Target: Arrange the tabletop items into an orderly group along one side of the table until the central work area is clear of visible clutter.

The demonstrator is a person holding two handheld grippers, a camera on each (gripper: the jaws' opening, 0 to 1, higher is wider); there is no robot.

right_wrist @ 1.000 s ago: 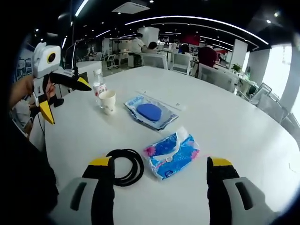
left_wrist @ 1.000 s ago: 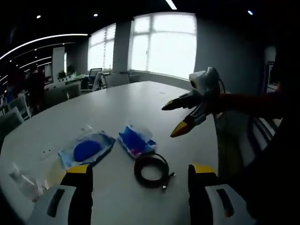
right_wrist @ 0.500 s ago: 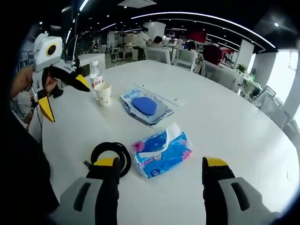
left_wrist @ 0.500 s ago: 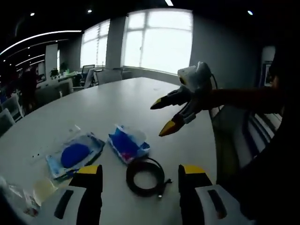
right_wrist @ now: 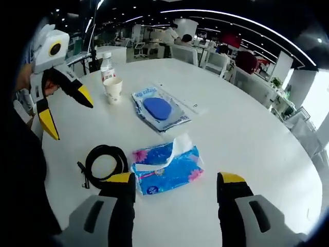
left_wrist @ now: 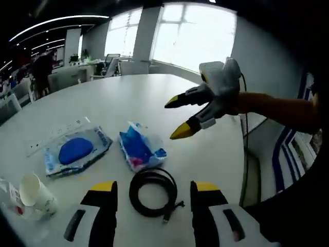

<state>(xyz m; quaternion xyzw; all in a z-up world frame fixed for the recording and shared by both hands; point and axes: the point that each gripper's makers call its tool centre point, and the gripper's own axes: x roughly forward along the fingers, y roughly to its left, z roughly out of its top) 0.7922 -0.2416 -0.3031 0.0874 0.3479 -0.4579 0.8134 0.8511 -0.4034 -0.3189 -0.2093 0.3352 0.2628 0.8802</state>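
A black coiled cable [left_wrist: 153, 191] lies on the white table [left_wrist: 154, 98], directly between the tips of my open left gripper [left_wrist: 154, 188]. Past it are a blue tissue pack [left_wrist: 138, 149] and a clear bag holding a blue pad [left_wrist: 77, 150]. A paper cup [left_wrist: 37, 193] stands at the lower left. My right gripper [left_wrist: 175, 119] hovers open above the table's right part. In the right gripper view, the right gripper [right_wrist: 176, 180] is open just short of the tissue pack [right_wrist: 167, 163], with the cable [right_wrist: 103, 162] to its left. The left gripper [right_wrist: 67, 112] hangs open at the far left.
A water bottle [right_wrist: 106, 67] stands behind the paper cup [right_wrist: 113, 89], near the bagged blue pad [right_wrist: 158, 110]. A long white strip [right_wrist: 177, 99] lies beside that bag. Office chairs and people sit beyond the table's far edge [right_wrist: 221, 85].
Both cameras have dropped closer to the table: the cable now sits between the left jaws and the tissue pack just ahead of the right jaws. The items themselves have not moved.
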